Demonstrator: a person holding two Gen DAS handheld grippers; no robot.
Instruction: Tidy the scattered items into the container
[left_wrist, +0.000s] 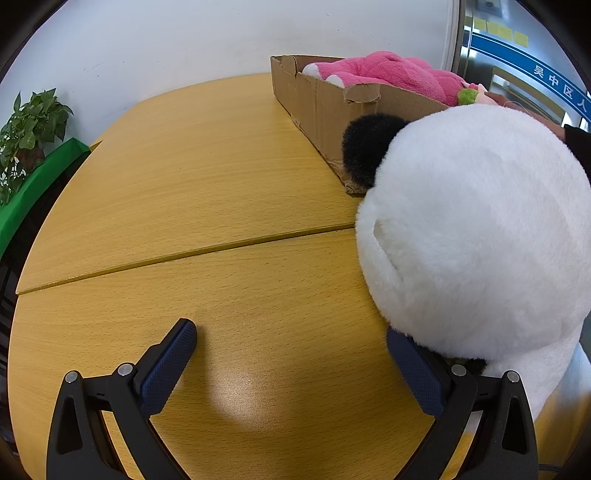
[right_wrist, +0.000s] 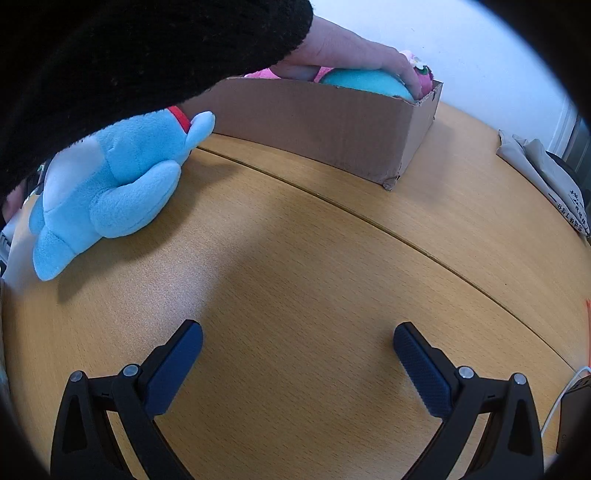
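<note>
Two grippers gape empty over the table (left_wrist: 221, 184): only the left gripper (left_wrist: 291, 343) sees the panda plush (left_wrist: 476, 236) beside the cardboard box (left_wrist: 321, 107), only the right gripper (right_wrist: 297, 343) the blue plush (right_wrist: 114, 177) beside that box

I am seeing a white, black-eared panda plush (left_wrist: 480, 229), a pink plush (left_wrist: 391, 72) in brown cardboard (left_wrist: 325, 110), and a sky-blue plush (right_wrist: 118, 177).
</note>
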